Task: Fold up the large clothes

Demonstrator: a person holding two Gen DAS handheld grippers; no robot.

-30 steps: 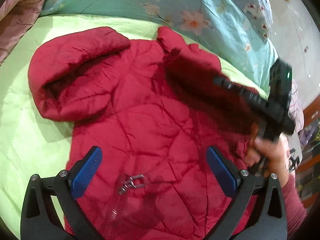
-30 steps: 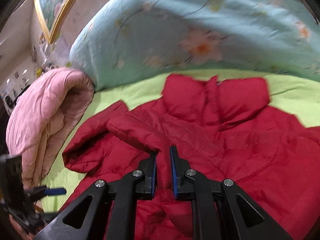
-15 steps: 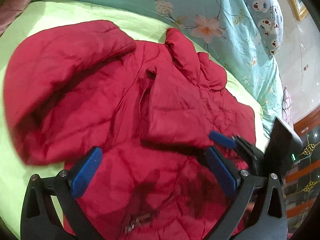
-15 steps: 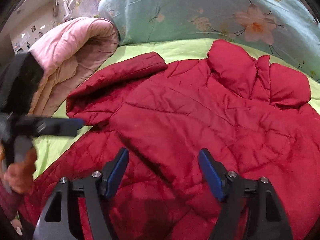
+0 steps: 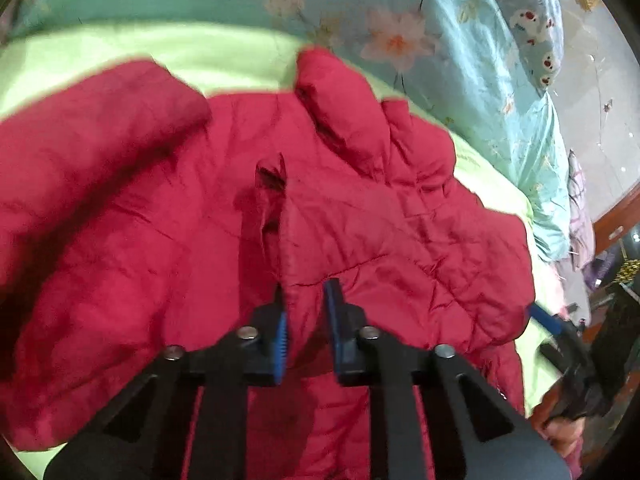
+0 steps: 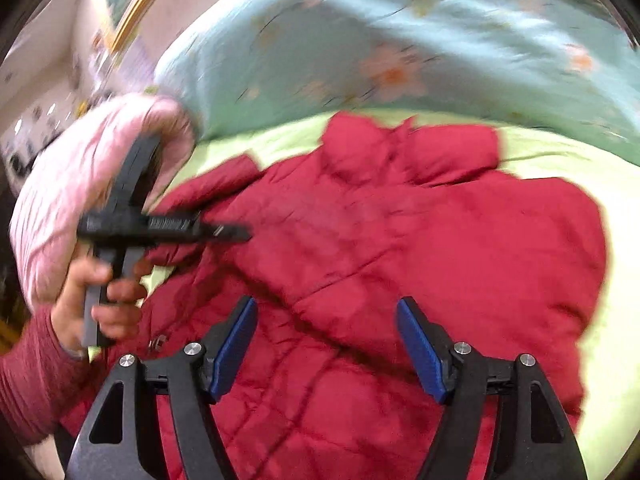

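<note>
A red quilted jacket (image 5: 160, 240) lies spread on the bed, with one front panel folded over its middle. My left gripper (image 5: 306, 292) has its jaws closing on the raised edge of that folded panel, and red fabric is pinched between the blue pads. In the right wrist view the jacket (image 6: 440, 240) fills the centre, and the left gripper (image 6: 236, 234) reaches in from the left, held by a hand (image 6: 88, 300). My right gripper (image 6: 326, 312) hovers open over the jacket's lower part with nothing between its fingers. It also shows at the right edge (image 5: 560, 336) of the left wrist view.
A lime green sheet (image 5: 200, 52) covers the bed under the jacket. A teal floral quilt (image 6: 400, 40) is heaped along the far side, and a rolled pink quilt (image 6: 80, 168) lies at the far left. A patterned pillow (image 5: 528, 20) sits beyond the teal quilt.
My left gripper moved in over the jacket and closed on the folded panel's edge. My right gripper let go of the fabric, opened and drew away toward the jacket's near right side.
</note>
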